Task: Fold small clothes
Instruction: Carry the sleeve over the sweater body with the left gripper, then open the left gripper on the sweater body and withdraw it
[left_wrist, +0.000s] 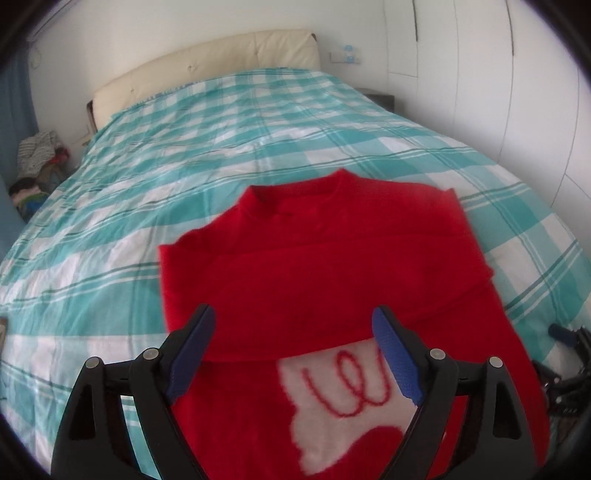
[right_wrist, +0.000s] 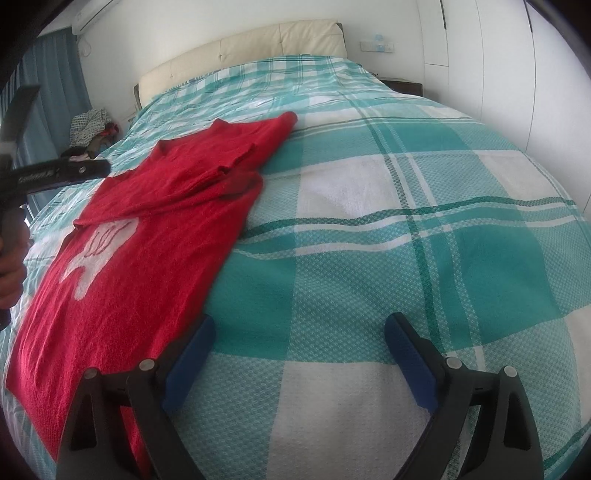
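A small red sweater (left_wrist: 314, 266) lies flat on the bed, collar toward the headboard, with both sleeves folded across its chest. A white patch with a red scribble (left_wrist: 351, 406) shows below the folded sleeves. My left gripper (left_wrist: 293, 314) hovers open over the sweater's middle with nothing between its blue pads. In the right wrist view the sweater (right_wrist: 155, 206) is at the left. My right gripper (right_wrist: 301, 321) stands open over the checked cover, its left finger at the sweater's right edge. A hand (right_wrist: 11, 266) holds the left tool's black frame (right_wrist: 55, 173) at the far left.
The bed carries a teal and white checked cover (right_wrist: 406, 221) up to a cream headboard (left_wrist: 207, 62). A pile of clothes (left_wrist: 37, 155) sits beside the bed at the left. A dark nightstand (left_wrist: 376, 98) and white wardrobe doors (left_wrist: 480, 74) stand at the right.
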